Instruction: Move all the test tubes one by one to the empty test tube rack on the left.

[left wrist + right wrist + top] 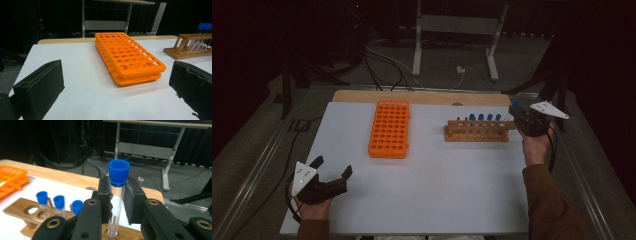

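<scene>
A wooden tube rack (477, 132) stands at the right of the white table (437, 180) and holds several clear tubes with blue caps (485, 117). My right gripper (515, 112) is at the rack's right end. In the right gripper view my right gripper (117, 191) is shut on a clear blue-capped tube (115, 205). The tube stands upright, with its lower end at a hole in the wooden rack (22, 210). An empty orange tube rack (389, 129) lies mid-table. My left gripper (333, 166) rests open at the front left, facing the orange rack (130, 58).
Three more capped tubes (59, 201) stand in the wooden rack left of the held one. A bare wooden strip (422, 96) runs along the table's far edge. Cables and metal stand legs (417, 45) lie on the floor beyond.
</scene>
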The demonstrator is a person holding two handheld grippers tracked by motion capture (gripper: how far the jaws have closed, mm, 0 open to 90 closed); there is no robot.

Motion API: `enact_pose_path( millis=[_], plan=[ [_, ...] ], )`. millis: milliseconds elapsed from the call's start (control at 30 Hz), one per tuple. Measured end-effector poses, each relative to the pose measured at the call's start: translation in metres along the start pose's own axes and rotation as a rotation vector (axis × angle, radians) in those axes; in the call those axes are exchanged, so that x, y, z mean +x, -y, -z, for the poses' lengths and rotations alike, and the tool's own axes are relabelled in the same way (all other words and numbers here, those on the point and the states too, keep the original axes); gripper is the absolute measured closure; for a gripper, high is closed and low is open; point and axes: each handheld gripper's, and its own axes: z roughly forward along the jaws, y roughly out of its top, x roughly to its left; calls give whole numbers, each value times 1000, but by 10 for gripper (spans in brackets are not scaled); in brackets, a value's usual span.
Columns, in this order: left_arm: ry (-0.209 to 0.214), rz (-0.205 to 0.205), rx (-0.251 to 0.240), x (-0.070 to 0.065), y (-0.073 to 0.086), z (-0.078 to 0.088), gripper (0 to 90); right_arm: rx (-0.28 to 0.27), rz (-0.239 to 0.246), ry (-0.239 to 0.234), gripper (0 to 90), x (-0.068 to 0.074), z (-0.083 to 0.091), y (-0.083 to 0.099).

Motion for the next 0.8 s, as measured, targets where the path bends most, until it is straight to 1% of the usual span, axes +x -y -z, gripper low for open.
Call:
enact_pose_path(
  millis=[67, 200, 233, 267, 300, 367, 433, 467, 500, 533, 567, 600, 633, 700, 800],
  plan=[
    [2, -3, 5, 0, 0, -1, 5, -10, -11, -11, 769, 1, 4, -1],
    [18, 3, 9, -2, 0, -4, 5, -16, -12, -45, 768, 7, 10, 0],
    [31, 19, 6, -4, -1, -5, 5, -18, -15, -55, 768, 8, 12, 1],
    [41, 25, 4, -4, -2, -6, 5, -16, -17, -68, 769, 10, 13, 2],
    [41, 25, 4, -4, -2, -6, 5, -10, -12, -73, 768, 12, 14, 3],
    [57, 35, -2, -6, -6, -9, 5, -4, -11, -94, 768, 17, 17, 6],
    [81, 34, -23, -9, -10, -11, 5, -2, -10, -118, 768, 23, 20, 10],
    [105, 9, -44, -13, -14, -13, 5, 4, -3, -130, 768, 27, 20, 11],
    [110, -9, -46, -16, -16, -14, 5, 9, 7, -139, 768, 32, 21, 13],
    [117, -15, -51, -18, -18, -16, 5, 14, 13, -155, 768, 37, 20, 14],
    [117, -15, -51, -18, -18, -16, 5, 14, 13, -155, 768, 37, 20, 14],
    [123, -19, -51, -19, -20, -17, 5, 25, 29, -183, 768, 48, 20, 16],
    [126, -15, -39, -22, -23, -22, 5, 24, 30, -198, 768, 53, 19, 17],
    [131, -7, -38, -23, -25, -24, 5, 21, 29, -227, 768, 62, 19, 17],
    [154, 6, -37, -29, -30, -33, 5, 24, 27, -264, 768, 74, 19, 17]
  ],
)
